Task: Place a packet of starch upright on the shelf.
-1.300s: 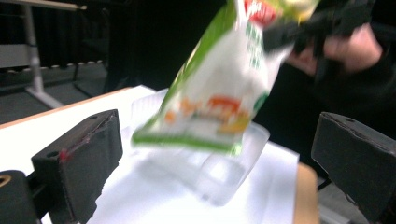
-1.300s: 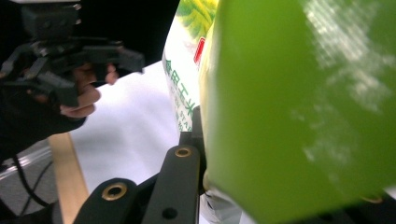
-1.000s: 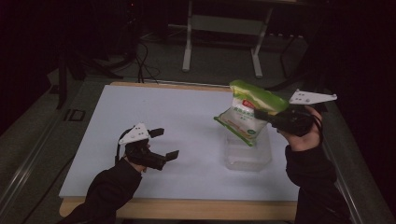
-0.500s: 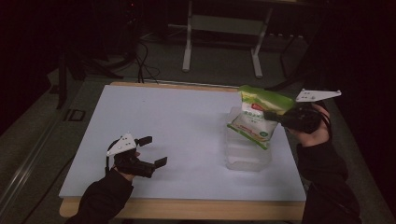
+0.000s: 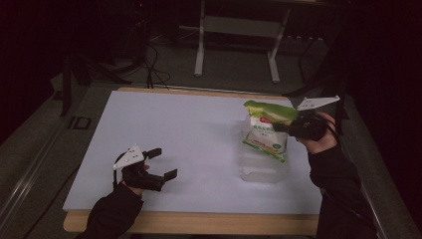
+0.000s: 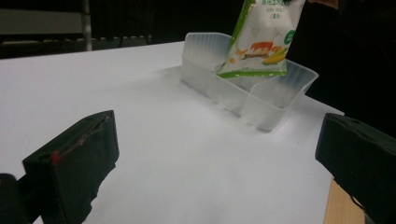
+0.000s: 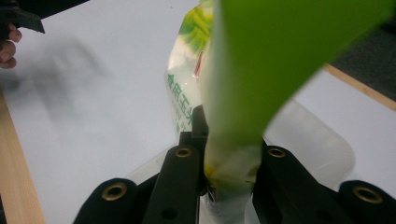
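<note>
A green and white snack bag (image 5: 267,130) hangs upright over a clear plastic tub (image 5: 263,167) at the right of the white table. My right gripper (image 5: 284,127) is shut on the bag's green top edge (image 7: 233,158). In the left gripper view the bag (image 6: 261,39) dangles with its bottom edge inside the tub (image 6: 275,95). My left gripper (image 5: 162,163) rests low near the table's front left, open, with nothing between its jaws. It also appears in that view with bare white table between its fingers (image 6: 77,158).
The white tabletop (image 5: 189,129) has a wooden front edge (image 5: 199,223). Beyond the table's far side stands a metal frame (image 5: 238,45) on a dark floor with cables. A hand (image 7: 8,46) shows far off in the right gripper view.
My right gripper has lowered the bag toward the tub, turning it upright. My left gripper has drawn back to the left and toward the front edge.
</note>
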A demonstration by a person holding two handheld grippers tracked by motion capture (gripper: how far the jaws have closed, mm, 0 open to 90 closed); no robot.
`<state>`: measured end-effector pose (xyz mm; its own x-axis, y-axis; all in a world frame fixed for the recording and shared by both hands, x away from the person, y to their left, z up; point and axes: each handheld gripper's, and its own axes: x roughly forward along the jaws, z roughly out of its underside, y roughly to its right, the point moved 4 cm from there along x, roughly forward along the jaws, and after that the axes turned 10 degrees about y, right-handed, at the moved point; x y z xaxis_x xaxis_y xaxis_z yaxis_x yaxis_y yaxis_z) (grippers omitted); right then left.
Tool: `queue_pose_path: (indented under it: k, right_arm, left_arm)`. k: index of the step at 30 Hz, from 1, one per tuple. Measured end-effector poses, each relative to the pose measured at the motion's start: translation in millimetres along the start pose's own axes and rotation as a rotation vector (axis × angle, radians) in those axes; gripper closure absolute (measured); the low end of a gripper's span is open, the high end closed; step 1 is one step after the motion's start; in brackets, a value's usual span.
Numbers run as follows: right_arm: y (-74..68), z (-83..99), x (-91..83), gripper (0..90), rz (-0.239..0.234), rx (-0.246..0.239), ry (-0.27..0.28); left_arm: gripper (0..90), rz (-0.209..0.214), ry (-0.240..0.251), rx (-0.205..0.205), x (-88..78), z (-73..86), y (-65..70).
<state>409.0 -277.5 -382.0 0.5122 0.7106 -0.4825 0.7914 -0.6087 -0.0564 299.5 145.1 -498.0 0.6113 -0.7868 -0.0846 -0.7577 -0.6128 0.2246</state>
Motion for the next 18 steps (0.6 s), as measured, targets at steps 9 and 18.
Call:
queue_pose_path:
  k: [9,18]
  right_arm:
    - [10.1,24.6,11.7,83.1,-0.037,0.065,0.022]
    - [19.4,61.0,24.3,83.2,-0.059,0.157,0.007]
  left_arm:
    - [0.1,-0.014,-0.001,-0.027,-2.5,7.6,-6.8]
    - [0.1,-0.006,-0.013,-0.034,0.6,13.4,-8.1]
